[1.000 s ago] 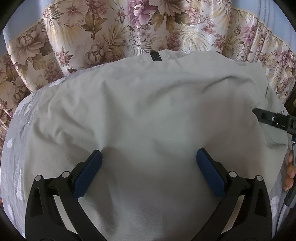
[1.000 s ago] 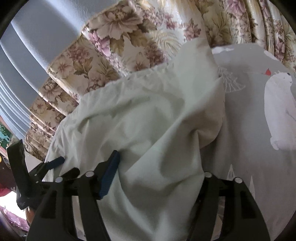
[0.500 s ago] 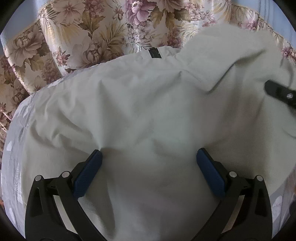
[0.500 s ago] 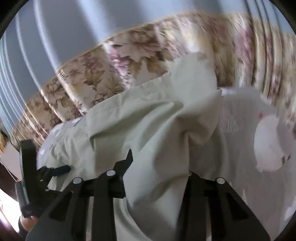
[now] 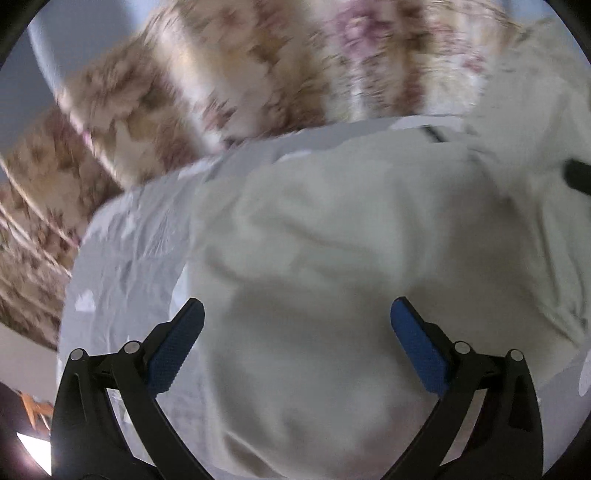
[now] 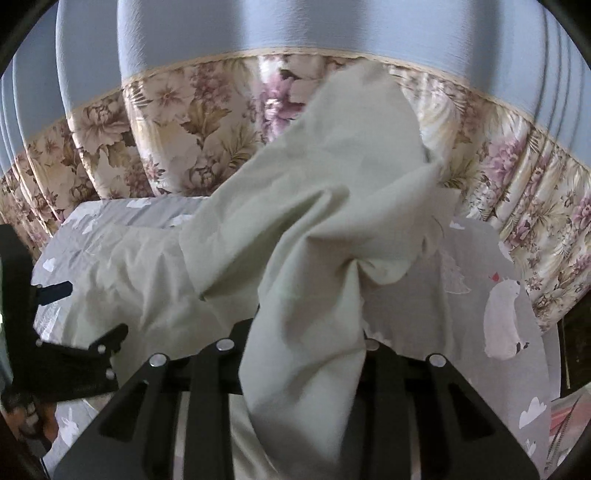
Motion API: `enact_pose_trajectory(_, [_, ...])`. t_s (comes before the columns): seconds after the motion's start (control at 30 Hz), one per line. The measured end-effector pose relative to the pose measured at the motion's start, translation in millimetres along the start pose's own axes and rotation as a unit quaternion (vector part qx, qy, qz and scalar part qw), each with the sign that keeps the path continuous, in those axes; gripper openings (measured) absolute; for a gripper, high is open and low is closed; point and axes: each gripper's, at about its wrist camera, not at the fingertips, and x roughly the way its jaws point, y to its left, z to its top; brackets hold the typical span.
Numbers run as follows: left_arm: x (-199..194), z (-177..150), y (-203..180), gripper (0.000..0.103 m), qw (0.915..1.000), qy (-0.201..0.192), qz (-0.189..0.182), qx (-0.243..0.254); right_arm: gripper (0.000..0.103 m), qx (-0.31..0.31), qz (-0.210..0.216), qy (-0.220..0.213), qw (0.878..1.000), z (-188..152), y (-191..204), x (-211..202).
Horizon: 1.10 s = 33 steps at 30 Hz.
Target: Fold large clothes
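Note:
A large pale green garment (image 5: 332, 240) lies spread on a grey printed bed sheet (image 5: 129, 251). My left gripper (image 5: 297, 306) hovers over its near part, open, with the blue pads (image 5: 173, 350) wide apart and nothing between them. My right gripper (image 6: 306, 332) is shut on a bunched fold of the garment (image 6: 332, 184), which it holds raised above the bed; the cloth hides its fingertips. In the right wrist view the left gripper (image 6: 81, 314) shows at the far left. A dark part of the right gripper (image 5: 576, 177) shows at the right edge of the left wrist view.
A floral curtain (image 6: 184, 122) hangs behind the bed below a blue wall (image 6: 258, 26). The sheet (image 6: 506, 314) carries a white bear print at the right. The bed's left edge (image 5: 70, 295) is near the left gripper. The left wrist view is blurred.
The right gripper's jaws closed on the garment's fold and rose with it. The left gripper swung left, so the bare sheet shows beside the garment.

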Motion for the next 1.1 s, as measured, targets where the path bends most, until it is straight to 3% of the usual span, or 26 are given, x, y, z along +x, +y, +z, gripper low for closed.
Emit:
enact_pose_trajectory(0.07, [16.4,0.6,15.3,0.100,0.9987,0.013,-0.045,-0.022,0.030,-0.002,0.001,0.006,1.000,3.9,18.6,3.1])
enact_pose_trajectory(0.17, [21.9,2.1,24.7,0.100,0.9965,0.020,-0.074,-0.033,0.029,0.004,0.018,0.015,1.000,6.7,44.1,12.4])
enact_pose_trajectory(0.37, [-1.6,8.0,45.8,0.100,0.9967,0.000,-0.075,-0.032,0.027,-0.009,0.022,0.053,0.998,-0.7,92.9,54.8])
enact_pose_trajectory(0.47, [-2.2,6.3,58.9,0.100,0.9975,0.005,-0.058,-0.040,0.034,-0.043,0.021,0.063,0.997,-11.8,110.1,65.8])
enact_pose_trajectory(0.5, [-1.6,5.2,61.5,0.100,0.9978,0.006,-0.052,-0.041,0.043,-0.043,0.035,0.060,0.997,-14.1,109.4,64.0])
enact_pose_trajectory(0.57, [-0.2,4.7,64.0,0.100,0.9970,0.011,-0.060,-0.049,0.050,-0.034,0.069,0.057,0.995,-15.6,101.5,58.2])
enact_pose_trajectory(0.7, [1.4,3.9,66.4,0.100,0.9963,0.015,-0.066,-0.053,0.055,-0.028,0.120,0.053,0.991,-18.9,83.0,48.5])
enact_pose_trajectory(0.8, [1.8,4.7,66.5,0.100,0.9958,0.014,-0.070,-0.058,0.074,-0.023,0.185,0.049,0.981,-24.1,74.0,39.8])
enact_pose_trajectory(1.1, [-8.8,8.9,65.5,0.100,0.9938,0.000,-0.090,-0.066,0.077,0.000,0.285,0.055,0.957,-42.7,30.3,4.0])
